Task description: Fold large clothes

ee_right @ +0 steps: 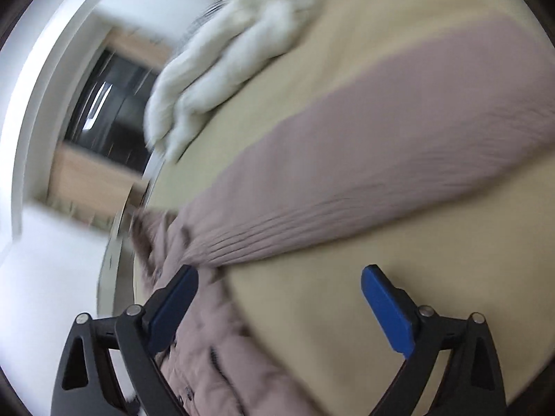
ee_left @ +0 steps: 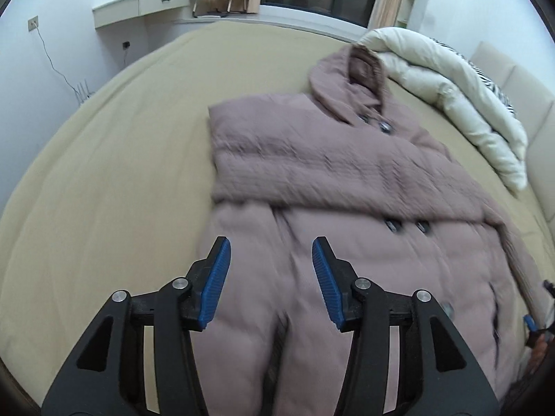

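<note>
A mauve padded coat point(ee_left: 312, 208) lies front-up on a bed covered in a tan sheet point(ee_left: 104, 173), its long axis running from the near edge of the left wrist view toward the far right, where the hood point(ee_left: 350, 76) points at a rolled cream duvet point(ee_left: 451, 104). One sleeve point(ee_left: 329, 176) is folded across the chest, running left to right over the buttoned front, with dark buttons point(ee_left: 407, 226) showing just below it.

The left gripper point(ee_left: 270, 270) hovers over the coat's lower front, its blue-padded fingers point(ee_left: 216, 284) spread well apart and grasping nothing; whether they brush the fabric cannot be told. At the right edge of this view a sliver of the right gripper point(ee_left: 530, 324) peeks in by the coat's side.

In the right wrist view (heavily motion-blurred and tilted) the right gripper point(ee_right: 279, 298) is also released, fingers wide, nothing between them. Its left pad point(ee_right: 173, 308) sits over the coat's edge point(ee_right: 208, 364); the other sleeve point(ee_right: 381, 173) stretches out across the sheet point(ee_right: 347, 329) toward the far right, away from the body. The duvet point(ee_right: 225, 69) and a dark window point(ee_right: 111, 111) smear beyond recognition of detail.

The coat's hem is cut off at the near edge of both views.
</note>
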### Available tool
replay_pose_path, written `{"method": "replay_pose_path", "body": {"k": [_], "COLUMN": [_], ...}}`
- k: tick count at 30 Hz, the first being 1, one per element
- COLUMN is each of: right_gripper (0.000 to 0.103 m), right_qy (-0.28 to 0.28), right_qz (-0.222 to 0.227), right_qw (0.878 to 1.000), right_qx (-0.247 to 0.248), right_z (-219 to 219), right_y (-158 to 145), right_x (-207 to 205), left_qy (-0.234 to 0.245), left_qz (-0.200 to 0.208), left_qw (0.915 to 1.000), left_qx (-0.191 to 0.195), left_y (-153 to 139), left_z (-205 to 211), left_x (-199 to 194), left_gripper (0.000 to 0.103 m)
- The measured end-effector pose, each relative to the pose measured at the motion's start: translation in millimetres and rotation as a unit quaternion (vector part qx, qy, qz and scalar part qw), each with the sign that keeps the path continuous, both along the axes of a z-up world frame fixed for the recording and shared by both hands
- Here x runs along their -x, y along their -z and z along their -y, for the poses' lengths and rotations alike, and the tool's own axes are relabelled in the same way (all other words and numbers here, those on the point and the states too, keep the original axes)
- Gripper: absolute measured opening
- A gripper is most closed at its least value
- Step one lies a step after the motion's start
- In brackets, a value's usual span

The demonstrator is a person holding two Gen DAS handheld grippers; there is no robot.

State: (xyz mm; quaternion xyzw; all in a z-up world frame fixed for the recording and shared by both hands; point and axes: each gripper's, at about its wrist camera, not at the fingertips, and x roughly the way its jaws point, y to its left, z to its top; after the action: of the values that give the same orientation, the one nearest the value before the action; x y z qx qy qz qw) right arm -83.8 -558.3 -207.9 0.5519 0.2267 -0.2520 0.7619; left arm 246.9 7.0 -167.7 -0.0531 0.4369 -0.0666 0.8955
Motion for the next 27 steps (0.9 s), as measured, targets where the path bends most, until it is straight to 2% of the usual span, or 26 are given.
{"method": "replay_pose_path", "body": {"k": [2,7,10,12,13,15,18,21,24,27], "right_gripper": [0.078,0.077,0.073,0.056,0.031,0.025,0.022,0.022,0.022,0.022], "right_qy": [0.056,0.137,0.160,0.151,0.143,0.127,0.078,-0.016,-0.131,-0.252], "right_qz": [0.044,0.090,0.099,0.077,0.055,0.045,0.045,0.056,0.076,0.086], "right_qw": [0.996,0.983,0.976,0.981,0.985,0.990,0.995,0.990,0.966,0.928], "right_qx": [-0.047,-0.080,-0.109,-0.094,-0.080,-0.049,0.038,0.129,0.209,0.260], "right_z": [27,76,97,104,103,101,82,42,-27,-116], "right_y": [13,24,33,27,20,-1,-52,-110,-158,-178], "right_x": [42,79,77,67,64,56,35,-7,-65,-126], "left_qy": [0.011,0.033,0.037,0.043,0.045,0.047,0.048,0.050,0.047,0.036], "left_qz": [-0.021,-0.067,-0.066,-0.061,-0.058,-0.051,-0.049,-0.048,-0.052,-0.050], "left_qw": [0.9996,0.9966,0.9963,0.9962,0.9962,0.9960,0.9945,0.9918,0.9869,0.9806], "left_qx": [0.015,0.035,0.041,0.044,0.046,0.056,0.079,0.108,0.145,0.186], "left_y": [4,19,13,4,0,-8,-22,-31,-36,-38], "left_z": [8,24,33,36,37,40,37,34,28,12], "left_x": [31,90,101,108,110,109,98,84,73,67], "left_gripper": [0.048,0.048,0.048,0.048,0.048,0.048,0.050,0.050,0.050,0.050]}}
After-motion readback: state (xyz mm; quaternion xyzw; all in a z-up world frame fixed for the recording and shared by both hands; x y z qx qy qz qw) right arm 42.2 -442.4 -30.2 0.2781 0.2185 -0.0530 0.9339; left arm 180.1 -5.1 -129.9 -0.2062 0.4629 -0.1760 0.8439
